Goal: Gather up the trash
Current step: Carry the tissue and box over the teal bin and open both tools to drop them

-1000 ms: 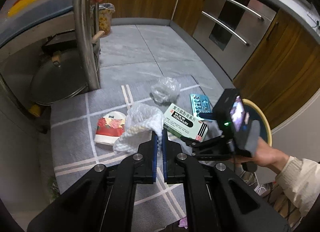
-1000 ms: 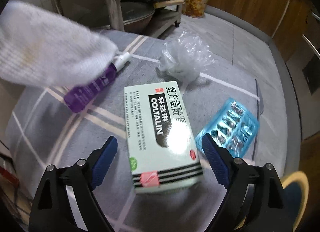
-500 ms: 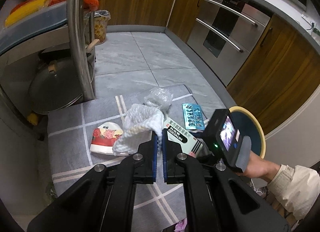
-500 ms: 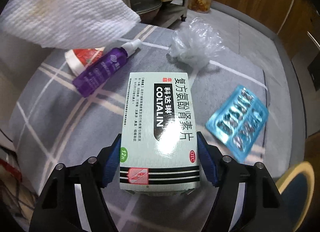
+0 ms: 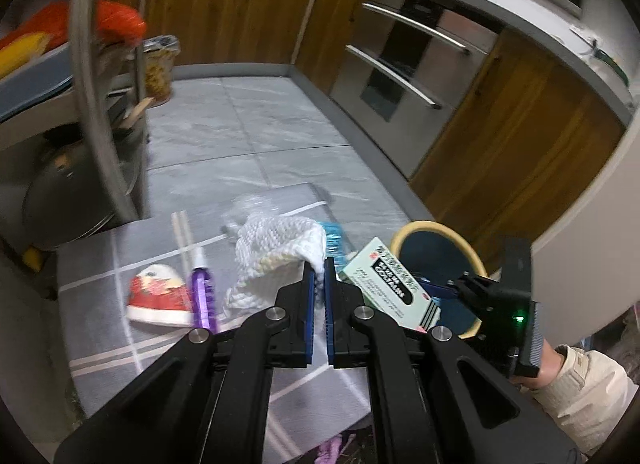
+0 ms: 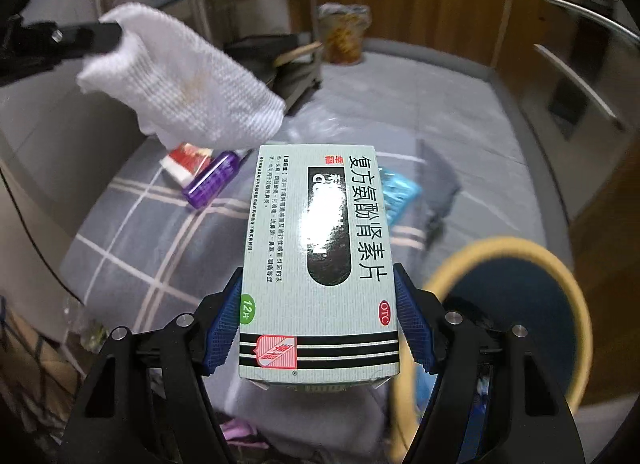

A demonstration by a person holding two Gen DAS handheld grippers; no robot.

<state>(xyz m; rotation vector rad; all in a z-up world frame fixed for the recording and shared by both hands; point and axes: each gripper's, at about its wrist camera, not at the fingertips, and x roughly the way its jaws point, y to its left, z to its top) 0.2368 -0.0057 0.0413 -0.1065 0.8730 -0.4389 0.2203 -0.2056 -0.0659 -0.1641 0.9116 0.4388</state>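
Both the left gripper (image 5: 316,264) and right gripper (image 6: 318,328) are matte black frames with round silver screws and ribbed blue pads (image 6: 222,328) lining the jaws, one housing shows a green light, and a cream sleeve (image 5: 580,384) covers the wrist.

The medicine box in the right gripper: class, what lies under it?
Under the medicine box show the grey checked mat and part of a blue blister pack. The rest of the pack and mat is covered.
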